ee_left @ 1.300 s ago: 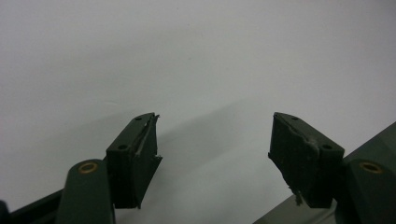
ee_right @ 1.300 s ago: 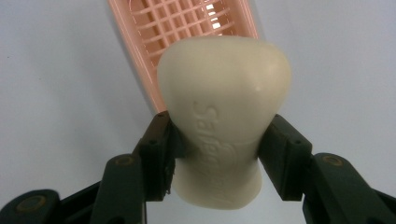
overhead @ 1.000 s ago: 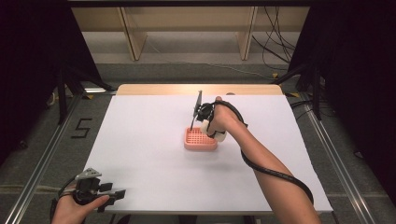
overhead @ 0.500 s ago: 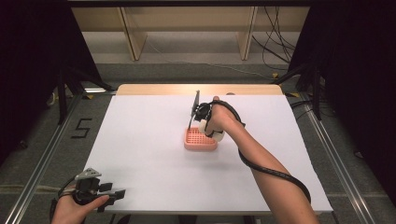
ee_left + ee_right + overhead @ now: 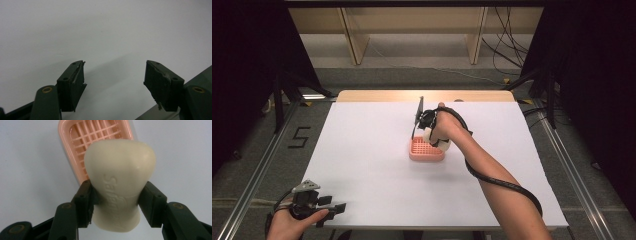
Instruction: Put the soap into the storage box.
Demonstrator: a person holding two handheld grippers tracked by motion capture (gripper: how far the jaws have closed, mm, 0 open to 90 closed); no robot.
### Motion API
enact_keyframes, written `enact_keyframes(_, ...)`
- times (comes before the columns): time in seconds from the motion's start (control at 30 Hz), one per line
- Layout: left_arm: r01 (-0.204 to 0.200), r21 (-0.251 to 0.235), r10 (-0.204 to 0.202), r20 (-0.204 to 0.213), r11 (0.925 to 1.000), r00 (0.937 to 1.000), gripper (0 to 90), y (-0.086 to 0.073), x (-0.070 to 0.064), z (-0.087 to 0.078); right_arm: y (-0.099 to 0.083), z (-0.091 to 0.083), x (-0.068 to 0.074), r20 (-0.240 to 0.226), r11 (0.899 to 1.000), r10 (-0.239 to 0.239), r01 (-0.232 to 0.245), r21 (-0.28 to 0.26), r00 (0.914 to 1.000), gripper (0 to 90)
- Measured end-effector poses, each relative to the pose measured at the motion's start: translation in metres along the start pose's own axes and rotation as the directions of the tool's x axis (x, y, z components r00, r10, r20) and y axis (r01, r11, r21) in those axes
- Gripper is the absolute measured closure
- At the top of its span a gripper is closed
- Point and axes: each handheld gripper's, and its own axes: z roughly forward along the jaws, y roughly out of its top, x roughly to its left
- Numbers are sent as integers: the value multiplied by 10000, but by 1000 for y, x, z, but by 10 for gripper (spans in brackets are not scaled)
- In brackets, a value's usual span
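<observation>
A pink soap dish point(image 5: 426, 149) with a grid floor sits on the white table point(image 5: 362, 150) a little beyond its middle. My right gripper point(image 5: 435, 140) hangs over the dish's right end, shut on a cream bar of soap point(image 5: 119, 182) with raised lettering. In the right gripper view the bar covers the near part of the soap dish point(image 5: 75, 152), and both jaws press its narrow waist. My left gripper point(image 5: 328, 209) rests at the table's front left corner. In its own view my left gripper point(image 5: 113, 82) stands open over bare white tabletop.
A wooden strip point(image 5: 422, 95) edges the table's far side, with shelving and cables on the floor beyond. Metal rails run along the floor on both sides. A black cable point(image 5: 499, 182) trails along the right forearm.
The right gripper with the soap has drifted slightly over the dish's right end. The left gripper has not moved.
</observation>
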Motion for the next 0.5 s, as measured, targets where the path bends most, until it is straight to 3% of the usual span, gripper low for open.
enact_keyframes(0.07, -15, 10, 15, 0, 10000, 10000, 318, 0, 0, 0, 1, 0, 0, -58, 9999, 134, -134, 29, 9999, 500)
enact_keyframes(0.4, -12, 11, 12, -5, 10000, 10000, 319, 0, 0, 0, 5, 1, -1, 6, 9999, -132, 132, -5, 9999, 500)
enact_keyframes(0.47, -21, -1, 21, 0, 10000, 10000, 319, 0, 0, 0, 6, 1, 1, -58, 9999, 111, -111, 52, 9999, 500)
enact_keyframes(0.5, -1, 18, 1, -17, 10000, 10000, 319, 0, 0, -1, 7, 2, 0, -113, 9999, -150, 149, -84, 9998, 500)
